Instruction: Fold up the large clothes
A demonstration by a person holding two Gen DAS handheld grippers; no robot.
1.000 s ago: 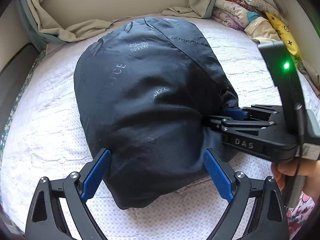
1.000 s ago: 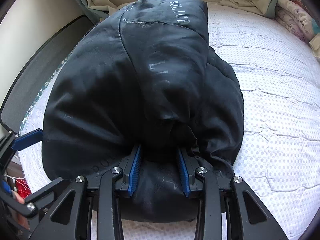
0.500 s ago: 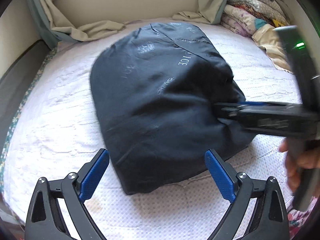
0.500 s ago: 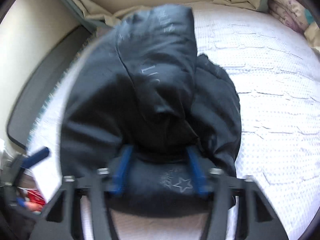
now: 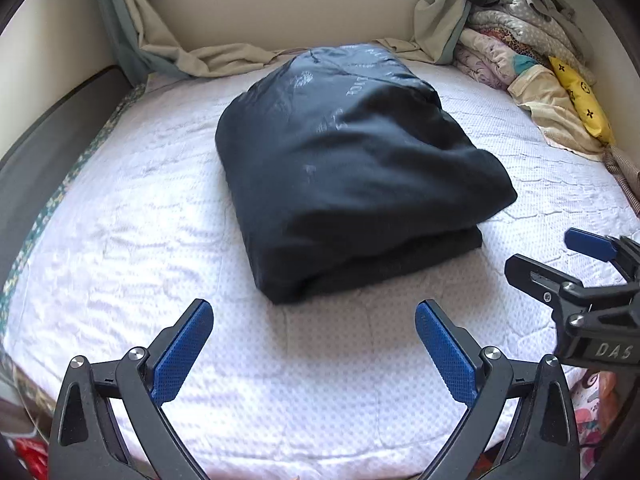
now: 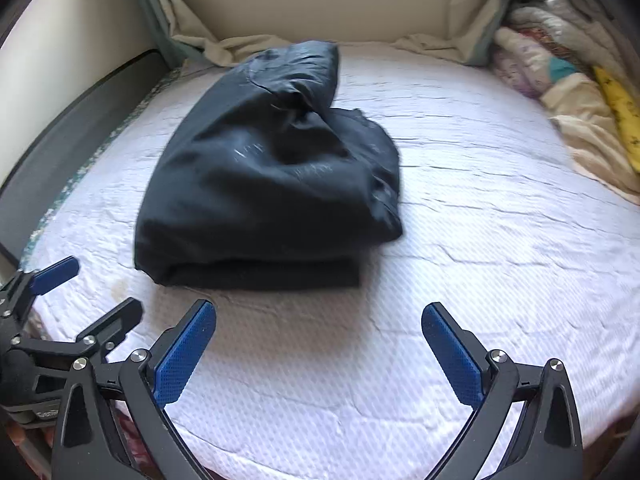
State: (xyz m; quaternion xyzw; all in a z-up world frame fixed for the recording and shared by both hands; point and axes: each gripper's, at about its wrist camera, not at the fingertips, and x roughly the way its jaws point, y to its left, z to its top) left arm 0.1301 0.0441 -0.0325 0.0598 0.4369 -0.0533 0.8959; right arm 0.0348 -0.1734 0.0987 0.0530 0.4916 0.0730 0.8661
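While the folded dark garment [image 5: 352, 176] lay on the white quilted bed [image 5: 132, 216], toward the far-left part of the mattress, both grippers hung short of its near edge with bare mattress between. The left gripper [image 5: 314, 344] had its fingers [image 5: 182, 354] spread wide and still opening, with nothing between them. The right gripper [image 6: 318, 350] was likewise opening, its fingers [image 6: 452, 354] wide apart and empty; it also showed at the right edge of the left wrist view. Beyond the garment, beige curtains [image 5: 208, 58] bunched against the wall at the head of the bed. To the right of the garment, well apart, a pile of folded bedding [image 5: 516, 52] stood along the bed's edge, with a yellow patterned cushion [image 5: 580, 100] leaning on it. Nothing obstructed the garment.
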